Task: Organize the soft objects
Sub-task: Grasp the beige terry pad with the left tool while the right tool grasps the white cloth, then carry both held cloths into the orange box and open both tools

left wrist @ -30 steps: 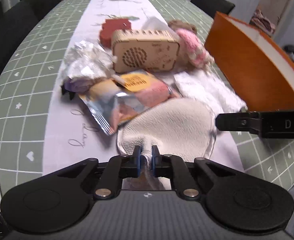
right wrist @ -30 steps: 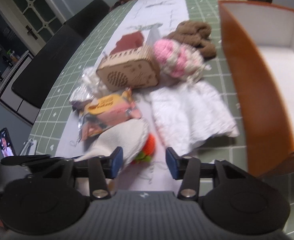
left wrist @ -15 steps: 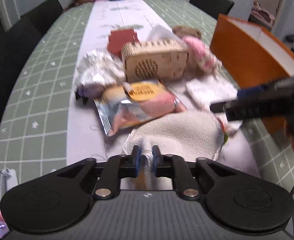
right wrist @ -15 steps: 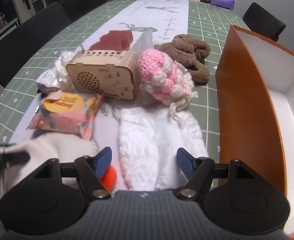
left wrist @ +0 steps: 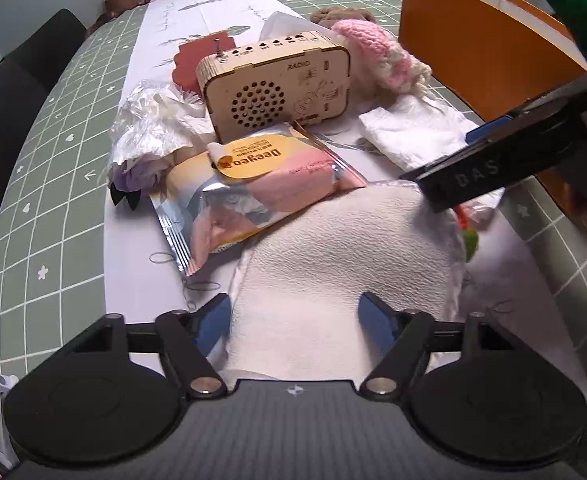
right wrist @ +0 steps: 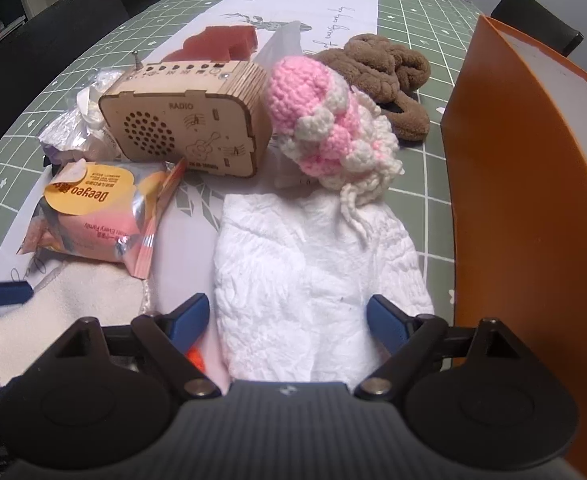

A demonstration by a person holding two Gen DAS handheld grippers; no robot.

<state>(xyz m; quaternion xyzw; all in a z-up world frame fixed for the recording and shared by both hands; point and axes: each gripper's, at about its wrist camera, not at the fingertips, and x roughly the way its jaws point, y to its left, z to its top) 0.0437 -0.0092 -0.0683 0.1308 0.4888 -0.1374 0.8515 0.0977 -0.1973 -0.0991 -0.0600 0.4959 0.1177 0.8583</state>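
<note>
My left gripper [left wrist: 295, 316] is open, its fingers on either side of a cream terry pouch [left wrist: 345, 256] that lies on the table. My right gripper [right wrist: 289, 320] is open over a crumpled white cloth [right wrist: 313, 268]. The right gripper's finger [left wrist: 477, 172] crosses the left wrist view above the pouch. A pink and white crochet toy [right wrist: 329, 124] and a brown plush item [right wrist: 381, 68] lie beyond the cloth. The cream pouch also shows at the lower left of the right wrist view [right wrist: 53, 312].
An orange box [right wrist: 533, 200] with a white inside stands at the right. A wooden radio [right wrist: 189, 128], a Deeyeo wipes pack [right wrist: 97, 216], a crinkled plastic bag [left wrist: 153, 120] and a red sponge shape [right wrist: 221, 44] lie on the white runner. Black chairs line the far sides.
My left gripper has opened and let go of the cream pouch. My right gripper has opened wider and moved over the white cloth.
</note>
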